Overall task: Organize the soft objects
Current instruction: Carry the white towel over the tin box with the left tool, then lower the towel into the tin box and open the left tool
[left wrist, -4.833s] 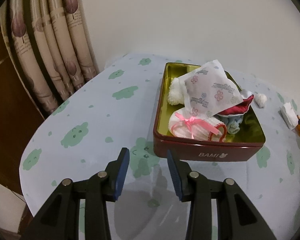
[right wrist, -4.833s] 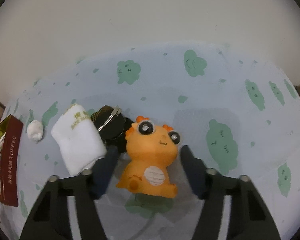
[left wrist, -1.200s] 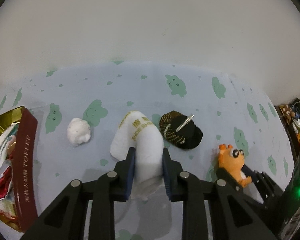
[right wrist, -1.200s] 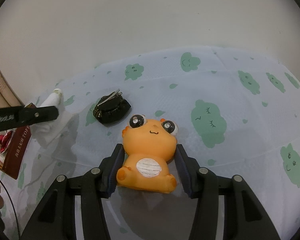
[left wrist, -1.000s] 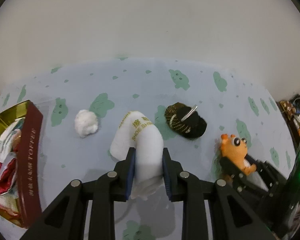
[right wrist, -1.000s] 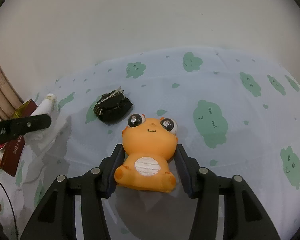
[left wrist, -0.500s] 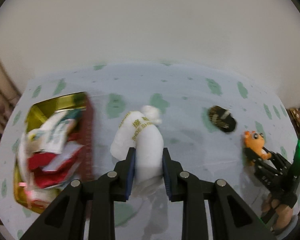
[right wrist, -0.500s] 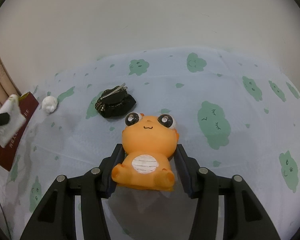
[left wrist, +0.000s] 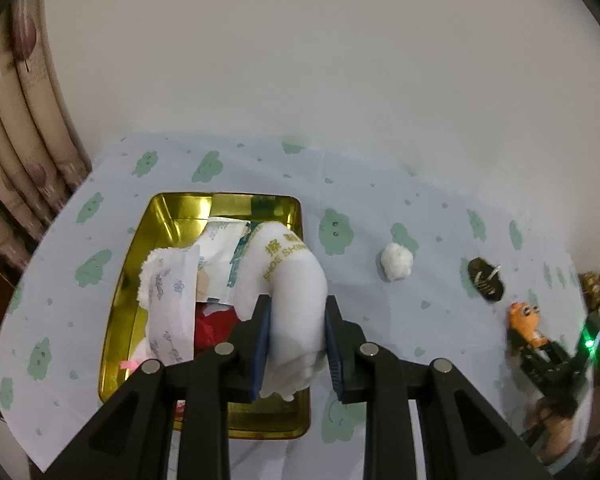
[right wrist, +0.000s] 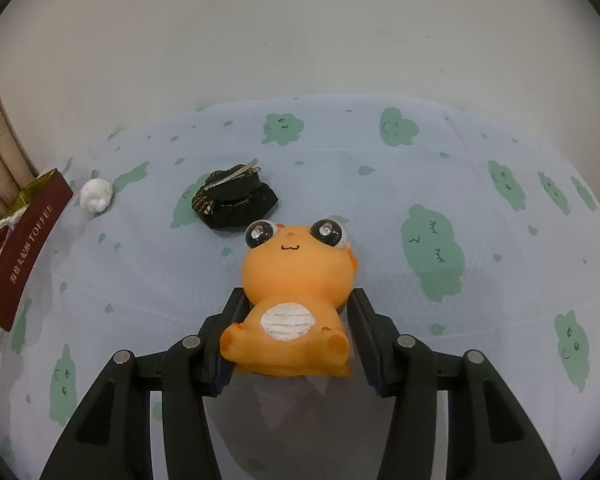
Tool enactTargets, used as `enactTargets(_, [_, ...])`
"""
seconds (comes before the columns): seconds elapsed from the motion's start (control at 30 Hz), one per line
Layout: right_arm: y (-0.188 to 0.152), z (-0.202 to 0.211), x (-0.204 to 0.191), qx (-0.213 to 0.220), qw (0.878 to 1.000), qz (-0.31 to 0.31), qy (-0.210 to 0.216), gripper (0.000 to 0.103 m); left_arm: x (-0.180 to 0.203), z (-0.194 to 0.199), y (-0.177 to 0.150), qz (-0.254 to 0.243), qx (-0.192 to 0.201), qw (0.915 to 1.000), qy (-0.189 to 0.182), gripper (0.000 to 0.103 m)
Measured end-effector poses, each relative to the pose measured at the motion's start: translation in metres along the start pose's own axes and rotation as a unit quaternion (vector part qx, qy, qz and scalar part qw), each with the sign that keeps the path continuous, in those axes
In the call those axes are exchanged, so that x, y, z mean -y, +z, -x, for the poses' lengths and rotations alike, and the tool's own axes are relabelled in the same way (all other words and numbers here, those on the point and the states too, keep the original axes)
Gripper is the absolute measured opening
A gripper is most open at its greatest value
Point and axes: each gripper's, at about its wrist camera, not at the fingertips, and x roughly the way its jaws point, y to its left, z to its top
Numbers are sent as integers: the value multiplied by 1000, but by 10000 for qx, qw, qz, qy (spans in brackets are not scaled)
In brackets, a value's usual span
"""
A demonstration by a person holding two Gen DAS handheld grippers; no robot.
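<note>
holding the rolled white cloth point(left wrist: 296, 292) in my left gripper point(left wrist: 296, 344), jaws pinched on it, i hang over the gold-lined tin point(left wrist: 162, 220); gold print on the cloth reads "shoe shin", the rest hidden. my right gripper point(right wrist: 292, 332) clamps the orange dino toy point(right wrist: 296, 280) above the cloud-print tablecloth point(right wrist: 380, 184). the tin's maroon side reads "toffee". a white pom-pom point(right wrist: 96, 197) and a black hair clip point(right wrist: 236, 200) lie between tin and toy.

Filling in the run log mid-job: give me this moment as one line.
left hand-held gripper: shut on white rolled towel, above gold-lined tin | right hand-held gripper: shut on orange dragon toy
</note>
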Motion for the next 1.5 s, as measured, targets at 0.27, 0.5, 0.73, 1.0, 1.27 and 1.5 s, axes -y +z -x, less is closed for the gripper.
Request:
enactTargets(0.27, [0, -1, -2, -17, 10000, 49, -34, 48, -24, 8, 28, -20, 214, 9993, 304, 25])
enactTargets(0.5, [0, -1, -2, -28, 10000, 67, -40, 48, -45, -18, 58, -195, 162, 9974, 673, 25])
enactTargets(0.73, [1, -2, -1, -33, 10000, 72, -44, 49, -63, -55, 69, -172, -41, 9972, 733, 25])
enactTargets(1.0, [1, -3, -5, -65, 9998, 160, -120, 50, -83, -95, 67, -68, -410, 9953, 869, 25])
enactTargets(1.27, [1, -4, -8, -94, 9995, 243, -183, 51, -90, -107, 58, 18, -536, 9949, 851, 30])
enactTargets(1.5, [1, -5, -10, -111, 9991, 311, -259, 52, -88, -100, 54, -66, -501, 9956, 790, 43])
